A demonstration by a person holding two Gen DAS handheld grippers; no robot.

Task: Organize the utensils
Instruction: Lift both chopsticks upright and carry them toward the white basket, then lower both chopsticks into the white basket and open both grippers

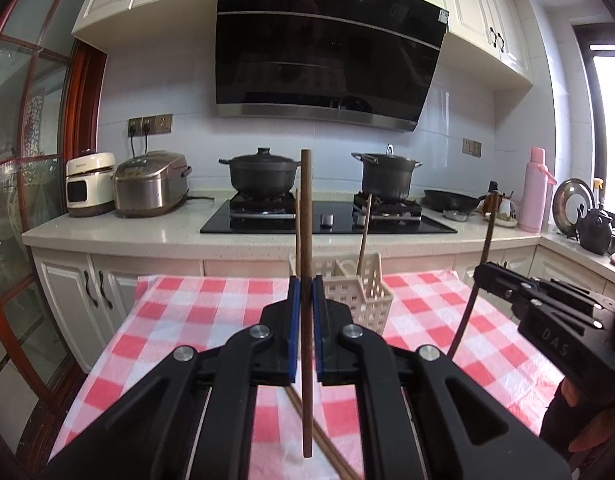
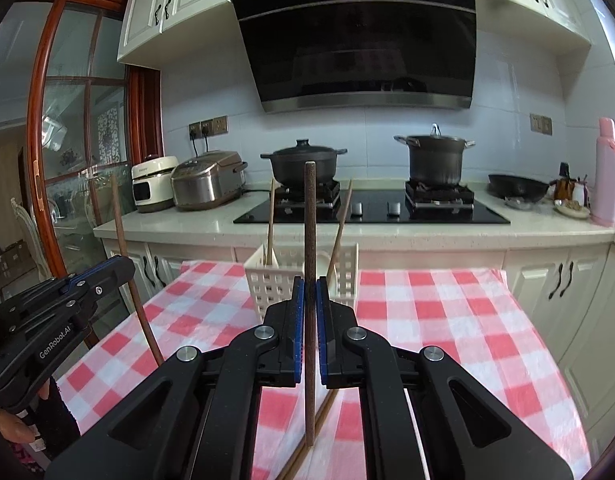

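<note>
— Where were the chopsticks?

— I had one brown chopstick (image 1: 306, 240) clamped upright in my left tongs (image 1: 306, 300), and another chopstick (image 2: 310, 264) clamped upright in my right tongs (image 2: 310, 300). Both tips hung just above the checked cloth (image 1: 211, 320). Two more already stood in the white slotted holder (image 1: 363, 296), leaning at roughly eleven and one o'clock. A further pair lay flat on the cloth (image 1: 327, 444) under my left tongs, at six o'clock. That made six, as far as I could count.

— How much room did you have?

— The holder sat at twelve o'clock from each tongs, near the cloth's far edge. From the left view, my right tongs (image 1: 483, 276) hovered at three o'clock; from the right view, the left one (image 2: 123, 268) sat at nine. Open cloth spread between us and the holder, and wide at three o'clock from the right tongs.

— And beyond?

— The counter (image 2: 347, 236) ran behind the table. It held two black pots (image 2: 303, 162) on the hob, two rice cookers (image 2: 207, 186) at ten o'clock, one frying pan (image 2: 515, 188) and one pink flask (image 2: 607, 172) at two o'clock.
</note>
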